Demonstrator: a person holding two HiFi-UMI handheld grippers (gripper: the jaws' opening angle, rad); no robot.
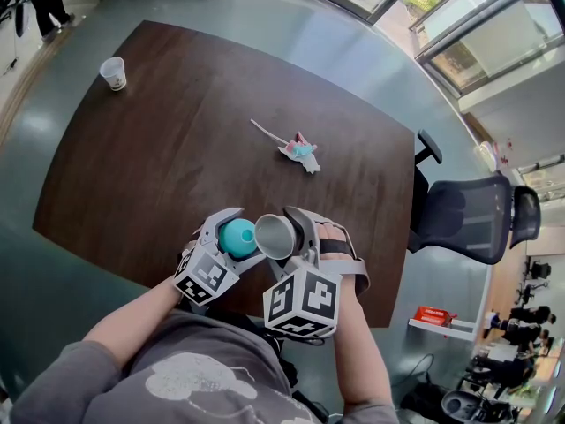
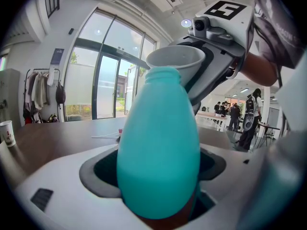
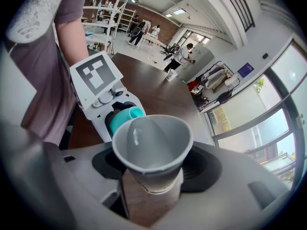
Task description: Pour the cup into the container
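A teal bottle [image 2: 158,147] stands neck-up, clamped between the fingers of the left gripper [image 2: 158,195], over the near edge of a dark brown surface [image 1: 159,148]. The right gripper [image 3: 151,186] has its fingers clamped on a grey cup [image 3: 152,145], whose long axis leans so that its open mouth points toward 9 o'clock, rim just beside the bottle's neck. A paper cup [image 1: 113,72] sits at 11 o'clock, a crumpled wrapper [image 1: 300,151] mid-surface, a black office chair [image 1: 468,215] at 3 o'clock, and windows [image 1: 459,25] at 1 o'clock.

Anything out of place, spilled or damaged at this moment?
The grey cup in the right tool is squeezed out of round, its rim pinched to a teardrop. It is near the mouth of the teal bottle in the left tool. A crumpled scrap lies on the table. No spill shows.
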